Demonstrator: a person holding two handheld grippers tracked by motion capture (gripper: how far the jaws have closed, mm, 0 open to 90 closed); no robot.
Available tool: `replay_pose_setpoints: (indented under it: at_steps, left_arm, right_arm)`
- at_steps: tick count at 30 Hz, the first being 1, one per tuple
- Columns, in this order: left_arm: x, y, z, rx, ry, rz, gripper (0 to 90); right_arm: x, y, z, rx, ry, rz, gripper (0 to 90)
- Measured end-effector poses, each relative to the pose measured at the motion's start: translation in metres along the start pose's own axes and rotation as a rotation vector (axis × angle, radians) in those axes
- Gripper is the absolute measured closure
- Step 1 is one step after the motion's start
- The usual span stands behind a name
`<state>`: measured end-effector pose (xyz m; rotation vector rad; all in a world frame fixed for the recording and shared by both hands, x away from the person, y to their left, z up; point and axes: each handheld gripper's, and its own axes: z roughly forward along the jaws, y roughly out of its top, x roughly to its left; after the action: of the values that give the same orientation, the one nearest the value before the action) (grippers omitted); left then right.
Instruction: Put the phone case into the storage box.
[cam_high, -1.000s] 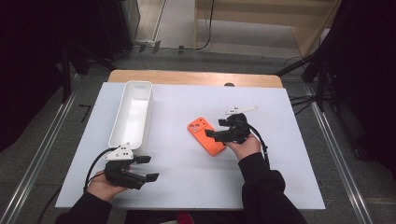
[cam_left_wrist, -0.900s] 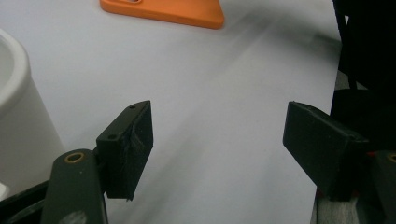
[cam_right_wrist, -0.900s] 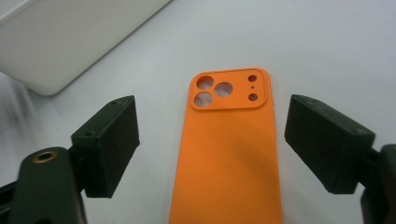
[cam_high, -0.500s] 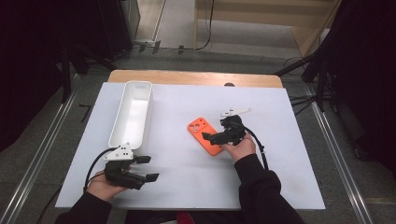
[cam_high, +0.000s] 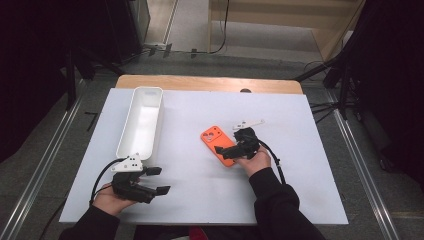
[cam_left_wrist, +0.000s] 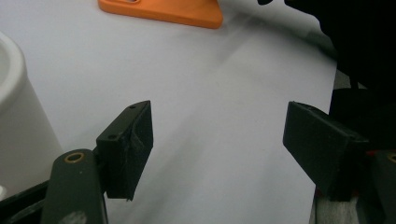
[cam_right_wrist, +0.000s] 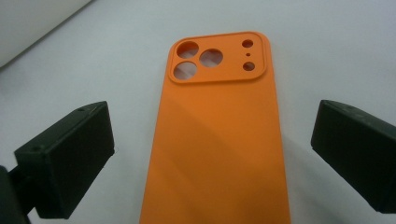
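An orange phone case (cam_high: 216, 141) lies back up on the white table top, right of the middle. My right gripper (cam_high: 225, 151) sits low at its near end, open. In the right gripper view the case (cam_right_wrist: 219, 140) runs up between the two black jaws with a gap on either side. These jaws have just been opening, and neither pad touches the case. At the near left, my left gripper (cam_high: 160, 180) rests open, with bare table between its jaws (cam_left_wrist: 219, 135). The case's edge (cam_left_wrist: 163, 11) shows far off in the left gripper view.
A long white tray (cam_high: 141, 122) stands lengthwise at the left, just beyond the left gripper; its wall (cam_left_wrist: 14, 107) is close beside that gripper's left jaw. A wooden strip (cam_high: 210, 82) borders the table's far edge. A cable (cam_high: 272, 157) trails from the right gripper.
My right gripper has sunk a little toward the case's near end, and its jaws stand wider. The left gripper has kept still.
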<state>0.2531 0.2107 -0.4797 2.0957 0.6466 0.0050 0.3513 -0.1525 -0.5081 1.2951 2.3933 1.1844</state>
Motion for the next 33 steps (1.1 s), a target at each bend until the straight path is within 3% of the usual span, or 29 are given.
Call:
replay_pose_setpoints:
  at_steps: [11,22,33]
  left_arm:
    - [0.000,0.000,0.000,0.004,0.000,0.003,24.8]
    - [0.000,0.000,0.000,0.004,-0.001,0.005,24.8]
    - [0.000,0.000,0.000,0.004,0.000,0.004,24.8]
  right_arm:
    - [0.002,-0.006,0.006,0.012,-0.003,-0.006,0.0]
    - [0.006,-0.015,0.015,0.028,-0.039,-0.027,0.0]
    - [0.018,-0.017,0.020,0.056,-0.145,-0.110,1.7]
